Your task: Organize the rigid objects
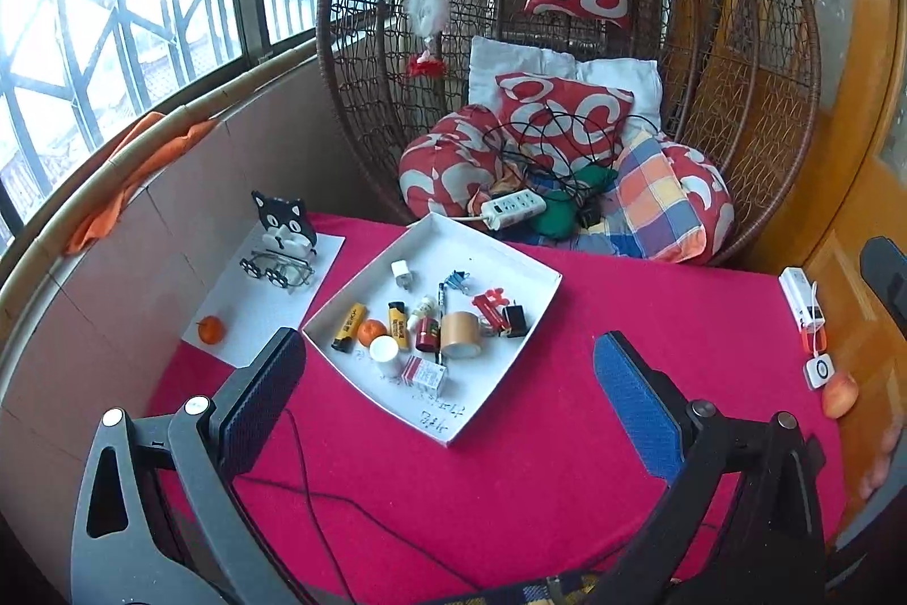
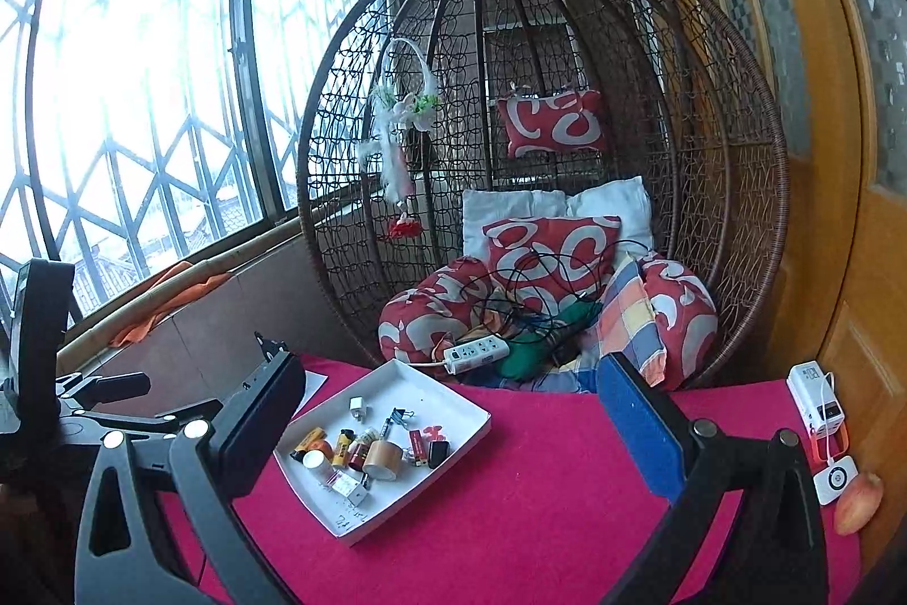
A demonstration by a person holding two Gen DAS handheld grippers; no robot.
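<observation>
A white square tray lies on the red tablecloth. Several small items sit in it: a tape roll, yellow lighters, a white charger cube, a white bottle, a small orange, binder clips, a red clip, a small box. My left gripper hovers open just before the tray, empty. My right gripper is open and empty, farther back and to the right. The left gripper's body shows at the right wrist view's left edge.
A cat-shaped holder with glasses and a tangerine rest on white paper at the left. A power bank, a small white device and a peach lie at the right edge. A wicker hanging chair with cushions and a power strip stands behind.
</observation>
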